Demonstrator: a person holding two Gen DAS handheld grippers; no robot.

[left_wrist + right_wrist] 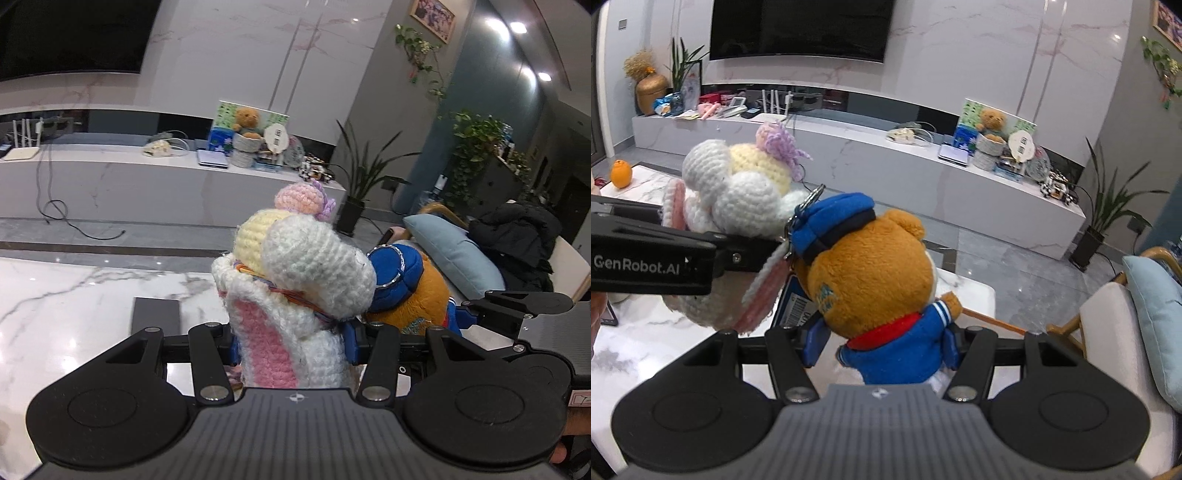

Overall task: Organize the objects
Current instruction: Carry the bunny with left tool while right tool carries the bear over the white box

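My left gripper (pixel 291 347) is shut on a white, pink and yellow crocheted bunny toy (pixel 295 280) and holds it up above the marble table (pixel 66 306). My right gripper (pixel 882 347) is shut on a brown plush bear (pixel 871 280) in a blue cap and sailor jacket with a keyring. The two toys are side by side and touch. The bear shows in the left wrist view (pixel 410 295) to the right of the bunny. The bunny shows in the right wrist view (pixel 738 188) to the left of the bear, with the left gripper's body (pixel 653 258) under it.
A dark flat box (pixel 155 317) lies on the table. An orange (pixel 620 173) sits at the table's far left. A long white TV bench (pixel 849 155) with clutter stands behind. A chair with a blue cushion (pixel 1152 317) is at the right, a potted plant (pixel 1104 221) beyond.
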